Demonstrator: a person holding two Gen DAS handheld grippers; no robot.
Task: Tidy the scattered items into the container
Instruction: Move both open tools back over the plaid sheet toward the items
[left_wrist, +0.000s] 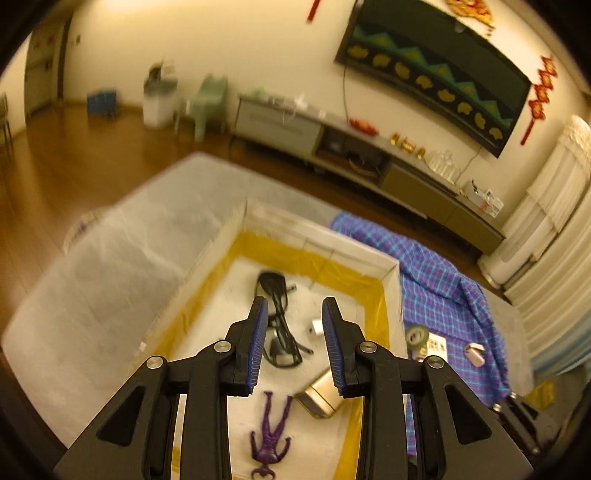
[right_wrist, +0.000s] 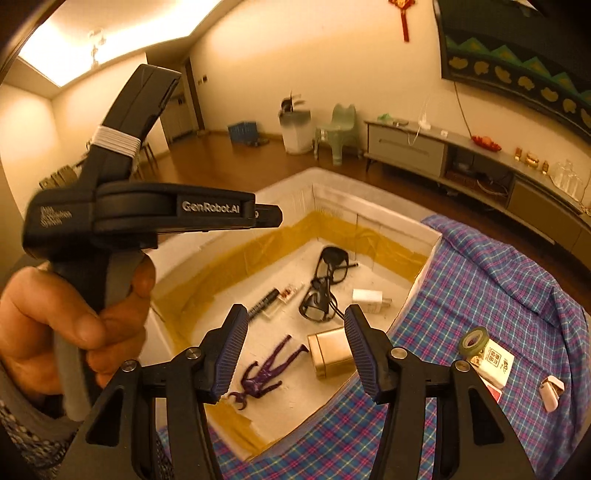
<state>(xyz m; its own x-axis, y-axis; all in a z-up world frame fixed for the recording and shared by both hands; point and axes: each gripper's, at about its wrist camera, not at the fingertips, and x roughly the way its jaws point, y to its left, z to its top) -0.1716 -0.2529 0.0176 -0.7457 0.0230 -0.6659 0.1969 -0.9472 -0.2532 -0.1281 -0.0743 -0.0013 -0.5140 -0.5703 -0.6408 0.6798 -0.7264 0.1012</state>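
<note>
Left gripper (left_wrist: 295, 341) and right gripper (right_wrist: 295, 347) jaws apparently parted, empty.

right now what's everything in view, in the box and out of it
box: 1, white with yellow tape, beside the cloth
glasses: 2, black, in box
charger: 1, white, in box
tin: 1, gold, in box
figure: 1, purple, in box
pen: 1, black, in box
checked cloth: 1, blue-pink, right of box
tape roll: 1, green, on cloth
card packs: small pile, white and red, on cloth
small case: 1, pale pink, on cloth
left claw: open, over box
right claw: open, over box
</note>
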